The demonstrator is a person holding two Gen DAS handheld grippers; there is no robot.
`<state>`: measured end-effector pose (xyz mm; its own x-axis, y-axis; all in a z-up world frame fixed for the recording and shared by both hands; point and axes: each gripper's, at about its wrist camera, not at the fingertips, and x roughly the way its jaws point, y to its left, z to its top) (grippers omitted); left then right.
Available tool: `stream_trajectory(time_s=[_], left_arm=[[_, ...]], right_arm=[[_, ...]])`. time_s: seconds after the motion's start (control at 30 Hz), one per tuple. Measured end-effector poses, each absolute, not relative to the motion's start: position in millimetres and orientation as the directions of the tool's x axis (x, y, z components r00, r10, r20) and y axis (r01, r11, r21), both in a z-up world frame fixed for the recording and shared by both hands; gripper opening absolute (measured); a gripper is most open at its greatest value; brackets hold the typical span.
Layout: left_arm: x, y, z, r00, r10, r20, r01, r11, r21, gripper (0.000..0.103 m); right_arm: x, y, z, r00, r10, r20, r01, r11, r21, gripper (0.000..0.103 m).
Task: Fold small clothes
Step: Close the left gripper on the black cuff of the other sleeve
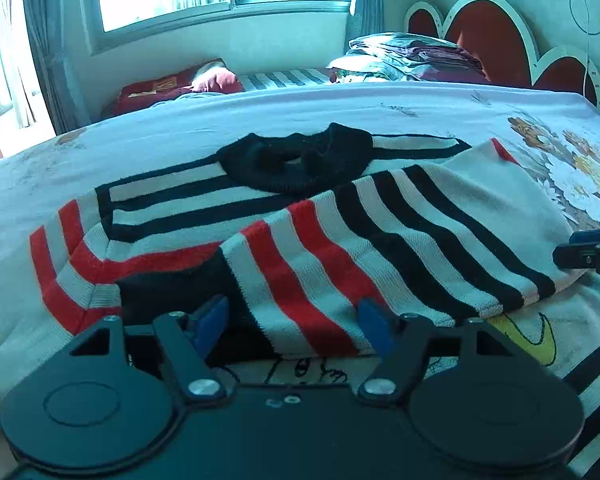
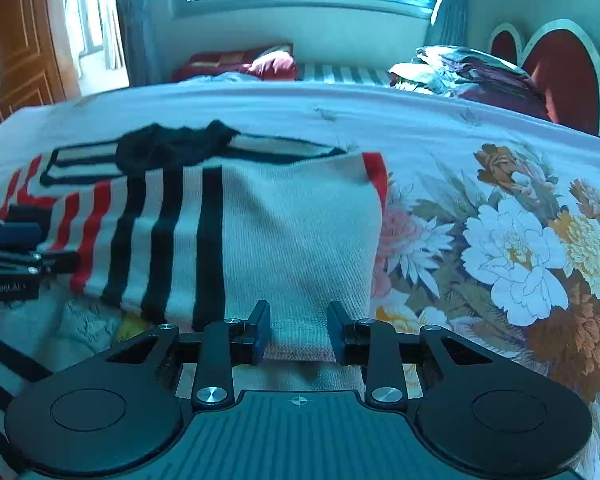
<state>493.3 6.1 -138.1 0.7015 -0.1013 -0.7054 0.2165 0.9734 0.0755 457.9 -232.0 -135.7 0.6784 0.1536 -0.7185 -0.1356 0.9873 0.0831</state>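
Observation:
A small striped sweater (image 1: 380,240) in white, black and red lies on the bed, with a black collar (image 1: 296,160) at its far end. One sleeve is folded across the body. My left gripper (image 1: 294,320) is open, its blue pads on either side of the sleeve's cuff end, low over the cloth. My right gripper (image 2: 298,330) is open around the white sleeve fold (image 2: 300,240) near the sweater's right edge. The left gripper shows at the left edge of the right wrist view (image 2: 18,240); the right gripper shows at the right edge of the left wrist view (image 1: 588,256).
The bed has a white sheet with a large flower print (image 2: 512,248) to the right of the sweater. Piled bedding (image 1: 412,60) and a red heart-shaped headboard (image 1: 488,36) stand at the far right. A red pillow (image 1: 172,88) lies under the window.

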Motion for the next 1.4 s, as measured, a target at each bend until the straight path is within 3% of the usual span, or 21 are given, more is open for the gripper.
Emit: stream_trajectory(time_s=[0.13, 0.23, 0.33, 0.57, 0.6, 0.67, 0.83, 1.0, 1.13, 1.17, 1.2, 1.4], left_arm=[[494.7, 10.4, -148.9, 0.699, -0.098, -0.709, 0.203, 0.977, 0.064, 0.078], [490.1, 17.8, -142.3, 0.713, -0.107, -0.693, 0.189, 0.981, 0.043, 0.075], [482.4, 41.6, -136.8, 0.72, -0.083, -0.689, 0.13, 0.991, 0.016, 0.075], [432.9, 166.6, -98.9, 0.777, 0.108, -0.62, -0.183, 0.981, -0.059, 0.069], [424.1, 191.4, -98.6, 0.766, 0.144, -0.627, -0.254, 0.963, -0.089, 0.065], [401.9, 243.4, -100.6, 0.738, 0.213, -0.641, -0.404, 0.899, -0.167, 0.047], [348.1, 339.4, -110.9, 0.667, 0.326, -0.67, -0.655, 0.685, -0.318, 0.047], [344.3, 394.6, -118.6, 0.695, 0.314, -0.647, -0.68, 0.581, -0.447, 0.044], [346.8, 422.5, -129.2, 0.731, 0.305, -0.611, -0.675, 0.452, -0.582, 0.025], [348.0, 427.8, -130.9, 0.739, 0.293, -0.607, -0.667, 0.444, -0.598, 0.008], [351.4, 428.3, -130.3, 0.742, 0.281, -0.608, -0.662, 0.45, -0.599, 0.005], [385.8, 369.2, -94.3, 0.834, 0.219, -0.507, -0.507, 0.666, -0.547, 0.004]], right_arm=[[466.3, -230.7, -149.6, 0.648, 0.14, -0.749, -0.099, 0.99, 0.099, 0.031], [465.4, -222.4, -141.6, 0.654, 0.109, -0.749, -0.1, 0.993, 0.057, 0.031], [460.8, -227.9, -133.7, 0.67, 0.139, -0.729, -0.053, 0.989, 0.14, 0.031], [462.6, -214.1, -116.7, 0.698, 0.173, -0.695, -0.001, 0.971, 0.241, 0.031], [465.7, -207.5, -114.9, 0.696, 0.193, -0.691, -0.006, 0.965, 0.263, 0.031], [471.1, -191.1, -112.8, 0.689, 0.224, -0.689, -0.034, 0.96, 0.279, 0.031], [479.9, -142.6, -112.2, 0.668, 0.282, -0.689, -0.125, 0.955, 0.27, 0.031], [485.7, -117.0, -116.3, 0.655, 0.286, -0.7, -0.137, 0.955, 0.262, 0.031], [490.8, -111.0, -118.1, 0.658, 0.264, -0.705, -0.121, 0.961, 0.247, 0.031], [491.9, -110.4, -118.4, 0.661, 0.256, -0.706, -0.113, 0.963, 0.243, 0.031], [493.7, -111.6, -118.4, 0.663, 0.247, -0.706, -0.101, 0.965, 0.243, 0.031], [498.9, -124.0, -116.5, 0.674, 0.224, -0.704, -0.05, 0.964, 0.26, 0.031]])
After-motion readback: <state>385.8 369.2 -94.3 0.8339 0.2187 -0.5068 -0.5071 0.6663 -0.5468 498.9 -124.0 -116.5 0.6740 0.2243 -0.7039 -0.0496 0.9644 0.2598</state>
